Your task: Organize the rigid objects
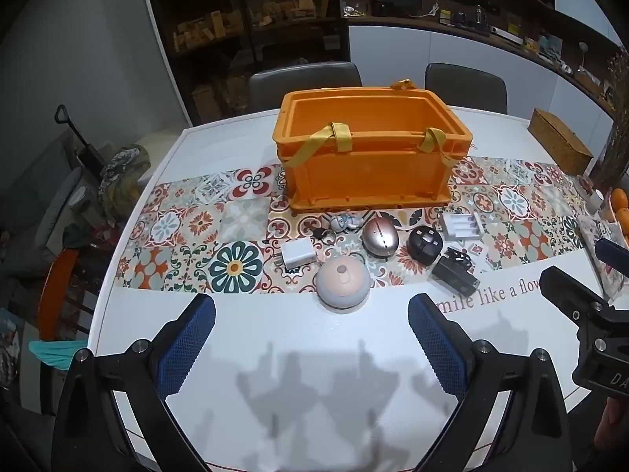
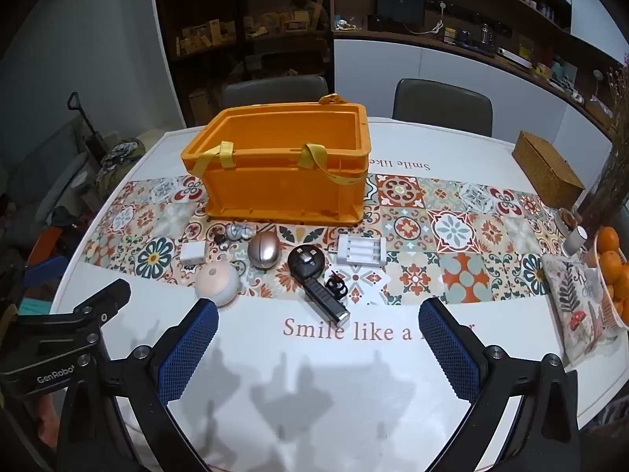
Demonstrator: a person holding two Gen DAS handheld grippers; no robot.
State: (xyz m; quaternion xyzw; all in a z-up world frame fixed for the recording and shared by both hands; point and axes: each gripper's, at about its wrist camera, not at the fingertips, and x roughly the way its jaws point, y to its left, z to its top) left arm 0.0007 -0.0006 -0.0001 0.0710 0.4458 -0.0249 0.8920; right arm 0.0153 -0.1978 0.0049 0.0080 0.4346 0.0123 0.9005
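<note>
Both hand-held grippers (image 1: pixel 311 316) (image 2: pixel 318 320) gape empty; pink dome (image 1: pixel 343 283) lies just beyond left one.

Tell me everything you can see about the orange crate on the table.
The orange crate is a rectangular bin that looks like hard plastic, with a thick rim and ribbed base. It stands upright on the tiled runner, open at the top, and what shows of its inside is empty. Yellow fabric straps hang over the near wall, and another shows at the far rim. Small items lie in front of it; none clearly touches it. Neither gripper touches it.
</note>
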